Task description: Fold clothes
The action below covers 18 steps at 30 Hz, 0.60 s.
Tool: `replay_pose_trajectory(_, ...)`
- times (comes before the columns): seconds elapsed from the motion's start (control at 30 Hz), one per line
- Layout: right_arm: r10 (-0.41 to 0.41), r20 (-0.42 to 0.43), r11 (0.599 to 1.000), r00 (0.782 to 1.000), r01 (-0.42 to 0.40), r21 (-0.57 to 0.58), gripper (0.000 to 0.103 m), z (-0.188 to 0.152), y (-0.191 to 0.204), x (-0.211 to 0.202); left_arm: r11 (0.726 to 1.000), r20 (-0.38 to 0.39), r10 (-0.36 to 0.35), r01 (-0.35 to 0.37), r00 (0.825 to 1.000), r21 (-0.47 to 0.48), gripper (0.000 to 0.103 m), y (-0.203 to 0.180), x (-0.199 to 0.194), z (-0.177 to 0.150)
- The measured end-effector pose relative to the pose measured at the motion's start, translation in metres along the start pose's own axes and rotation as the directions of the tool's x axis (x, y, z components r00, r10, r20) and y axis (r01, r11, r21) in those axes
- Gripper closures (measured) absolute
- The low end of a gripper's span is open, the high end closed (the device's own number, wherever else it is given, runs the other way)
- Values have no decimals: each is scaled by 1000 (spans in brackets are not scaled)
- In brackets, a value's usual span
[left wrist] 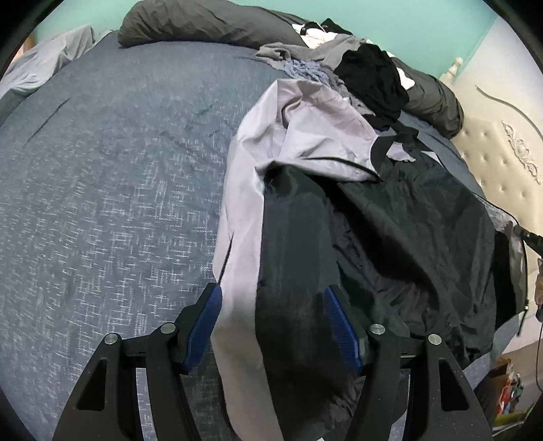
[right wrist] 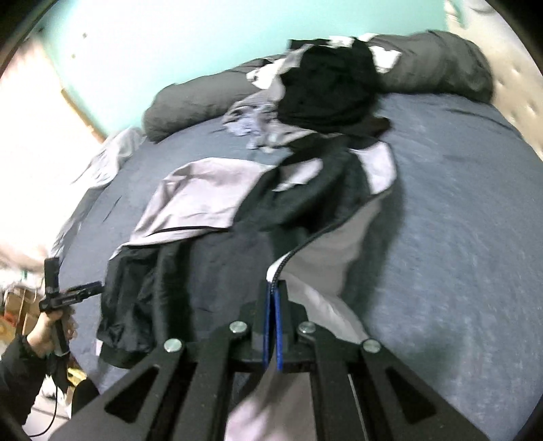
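A black jacket (left wrist: pixel 390 230) with pale lilac lining lay spread across the blue-grey bed (left wrist: pixel 112 176), its zip edge trailing toward the near side. The left tongs (left wrist: pixel 271 291) stood spread wide over a sleeve of the jacket, gripping nothing. The right tongs (right wrist: pixel 273 288) were clenched on the jacket's zippered front edge, lifting it slightly off the bed. Beyond the jacket a heap of other clothes (left wrist: pixel 366 78) sat against dark grey pillows (left wrist: pixel 203 20). In the right wrist view a hand (right wrist: pixel 47 325) held the left tongs' handle
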State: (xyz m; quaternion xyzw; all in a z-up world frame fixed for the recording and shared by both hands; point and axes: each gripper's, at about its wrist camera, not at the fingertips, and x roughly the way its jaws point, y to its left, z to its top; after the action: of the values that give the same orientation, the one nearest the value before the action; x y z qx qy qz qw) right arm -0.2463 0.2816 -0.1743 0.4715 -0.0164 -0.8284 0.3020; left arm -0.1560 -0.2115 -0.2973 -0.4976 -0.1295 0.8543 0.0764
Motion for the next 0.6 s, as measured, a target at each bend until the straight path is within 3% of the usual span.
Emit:
replay_pose_trajectory(0.1,34,-12,999,999,-35,-40,101,5,31,11,1000,4,4,-4,1000,-12,36,6,-4,-1)
replay_pose_trajectory(0.27,51,-99,996,994,-57,-66,101,-16,62,69,999,-4,1,-1,1000,-37,36,18,-5,-7)
replay_pose_trajectory(0.43,35,-195,995,980,-53,-83,101,-49,73,113,998,-14,-13,12,1000,-57,36,24,0,-11)
replay_pose_trajectory(0.6,14,-255,994,967,-40,-99,101,-73,69,128,998,-26,-33,32,999,-59,37,22,10,-14)
